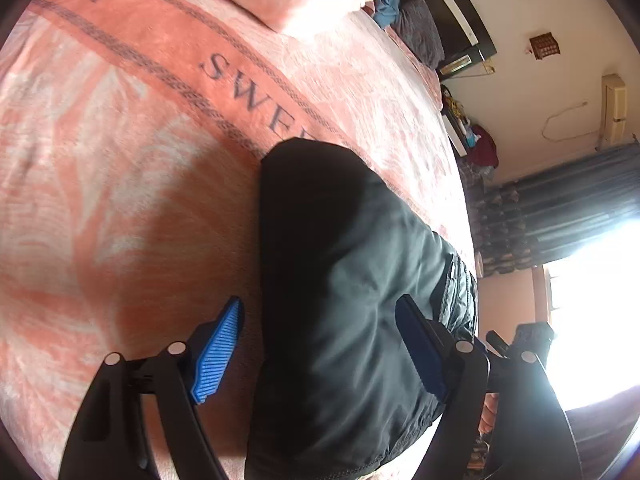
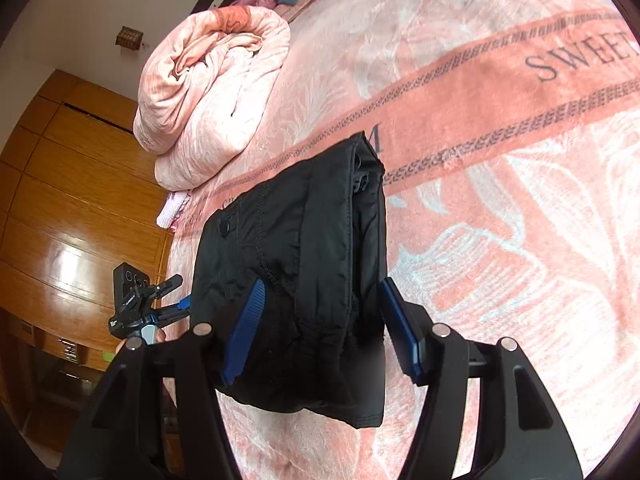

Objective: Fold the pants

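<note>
Pants: the black pants (image 2: 296, 280) lie on the pink blanket (image 2: 500, 240), already folded into a short, thick bundle. In the right view the stacked edges with a zip sit at 12 o'clock and a snap button at 10 o'clock.

Left tongs: the left tongs (image 1: 320, 344) are spread wide, one blue pad on each side of the bundle. They do not pinch the cloth.

Right tongs: the right tongs (image 2: 320, 328) are also spread wide around the near end of the pants. Nothing is held.

Step now: it looks like the last fold is made and the bundle needs a tidy. I think the task is almost done.

How to do it well: press down softly on top so the layers stay flat. Line up the loose edges at 12 o'clock. Do not tug one side, or the puffy cloth may slide and pop open.

Blanket: it has a darker stripe with the word SWEET at 1 o'clock in the right view.

Quilt: a rolled pink quilt (image 2: 208, 88) sits at 10 o'clock, well apart from the pants.
</note>
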`<state>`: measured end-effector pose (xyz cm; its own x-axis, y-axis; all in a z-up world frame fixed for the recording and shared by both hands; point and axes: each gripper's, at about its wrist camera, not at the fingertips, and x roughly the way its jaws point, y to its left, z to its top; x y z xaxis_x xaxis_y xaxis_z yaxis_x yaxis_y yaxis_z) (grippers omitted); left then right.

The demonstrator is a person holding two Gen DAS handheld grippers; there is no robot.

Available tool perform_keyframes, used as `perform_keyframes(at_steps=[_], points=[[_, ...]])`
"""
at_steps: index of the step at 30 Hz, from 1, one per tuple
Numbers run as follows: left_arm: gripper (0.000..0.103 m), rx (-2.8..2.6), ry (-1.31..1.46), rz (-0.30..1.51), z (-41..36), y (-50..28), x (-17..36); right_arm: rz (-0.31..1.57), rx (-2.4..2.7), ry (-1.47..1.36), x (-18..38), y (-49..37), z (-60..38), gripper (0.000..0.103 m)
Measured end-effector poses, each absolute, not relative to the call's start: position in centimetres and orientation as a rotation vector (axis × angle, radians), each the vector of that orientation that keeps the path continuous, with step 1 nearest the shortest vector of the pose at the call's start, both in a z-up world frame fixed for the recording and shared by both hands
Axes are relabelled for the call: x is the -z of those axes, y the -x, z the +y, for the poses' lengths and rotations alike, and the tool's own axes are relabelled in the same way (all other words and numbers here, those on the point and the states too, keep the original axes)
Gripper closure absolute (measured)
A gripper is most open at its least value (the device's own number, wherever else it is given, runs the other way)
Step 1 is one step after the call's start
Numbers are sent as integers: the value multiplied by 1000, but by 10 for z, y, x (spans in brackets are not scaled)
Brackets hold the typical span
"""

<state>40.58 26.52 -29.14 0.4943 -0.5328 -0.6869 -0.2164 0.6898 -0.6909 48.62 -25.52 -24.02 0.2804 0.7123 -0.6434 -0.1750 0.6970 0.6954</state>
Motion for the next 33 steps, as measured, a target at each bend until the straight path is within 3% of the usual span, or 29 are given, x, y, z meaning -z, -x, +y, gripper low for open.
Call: perform_keyframes(at_steps=[4,10,17,24,29,32,33], points=[[21,107,738,1038,255,-383,284,1043,-678,-480,214,-454,-246,54],[18,43,633,1109,219,-384,305,1186,-617,-442,259,-460,-221,61],[17,86,665,1064,228,-375,296,1041,-613,-417,205,-495,-208,55],[15,50,705,1022,234,-357,281,1218,-482,-445,263,-564,-183,52],[7,-13,544,954,223,-313,239,1068,-487,-460,219,-516,-201,41],[4,-43,431,890,205,-276,205,976,-515,-457,178,-452,-217,22],[4,-52,398,872,198,-263,193,947,-511,-440,164,-425,-223,11]])
